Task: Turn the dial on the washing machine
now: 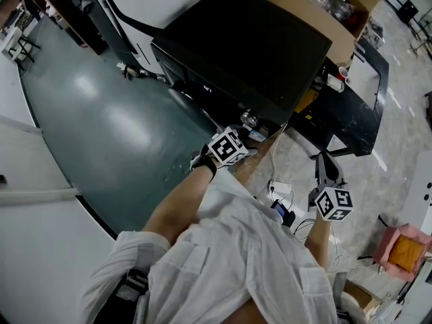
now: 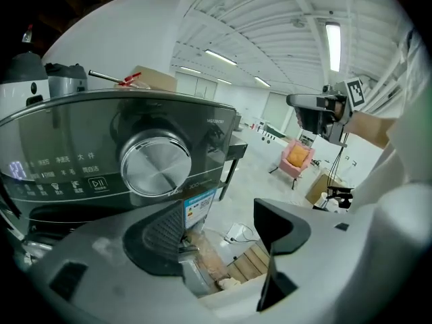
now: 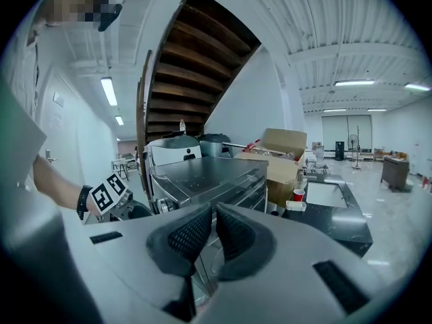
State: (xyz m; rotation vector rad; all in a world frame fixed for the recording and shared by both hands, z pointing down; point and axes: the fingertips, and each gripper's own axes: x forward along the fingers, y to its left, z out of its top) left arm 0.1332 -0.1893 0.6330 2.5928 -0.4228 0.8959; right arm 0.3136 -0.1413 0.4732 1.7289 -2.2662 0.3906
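The dark washing machine [image 1: 243, 52] stands just ahead of me. Its round silver dial [image 2: 156, 165] sits on the glossy front panel beside a play/pause button [image 2: 98, 183]. My left gripper [image 1: 247, 129] is held close to the panel. In the left gripper view the left gripper [image 2: 223, 229] is open; the dial lies above its left finger [image 2: 162, 238], apart from it and outside the gap. My right gripper [image 1: 325, 162] hangs off to the right, away from the machine. In its own view the right gripper [image 3: 213, 225] is shut with nothing between the pads, facing the machine [image 3: 209, 174].
An open cardboard box [image 1: 324, 12] sits behind the machine. A black table [image 1: 368, 106] with a red cup [image 1: 343, 71] stands to the right. A power strip and cables [image 1: 280, 187] lie on the floor below. A pink chair [image 1: 403, 248] is at far right. Green flooring [image 1: 108, 127] spreads left.
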